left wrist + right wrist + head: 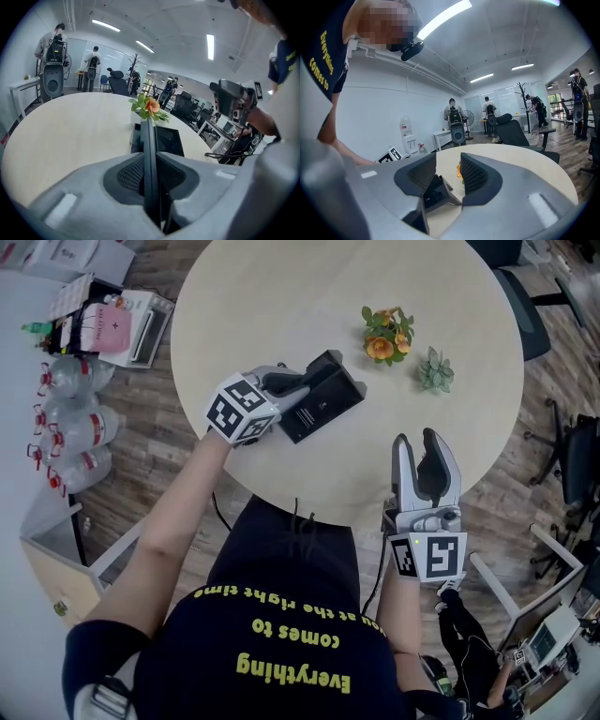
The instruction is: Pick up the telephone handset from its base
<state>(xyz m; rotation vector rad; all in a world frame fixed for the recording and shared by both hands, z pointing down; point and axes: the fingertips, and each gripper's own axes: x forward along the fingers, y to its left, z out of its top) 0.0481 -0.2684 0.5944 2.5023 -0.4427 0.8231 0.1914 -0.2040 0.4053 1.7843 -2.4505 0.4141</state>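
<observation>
A black telephone base [330, 401] lies on the round pale table [281, 296], left of the middle. My left gripper [289, 384] reaches in from the left and is shut on the thin black handset [149, 145], whose edge stands between the pads in the left gripper view. The handset rests against the base [169, 139]. My right gripper [427, 442] hovers over the table's near edge, open, with nothing between its fingers. In the right gripper view, the telephone [436, 190] shows beyond the jaws of the right gripper [449, 171].
A small pot of orange flowers [387, 334] and a green succulent [435, 371] stand on the table right of the phone. Water bottles [70, 418] and boxes crowd the floor at left. Office chairs [525, 296] stand at right. People work in the background.
</observation>
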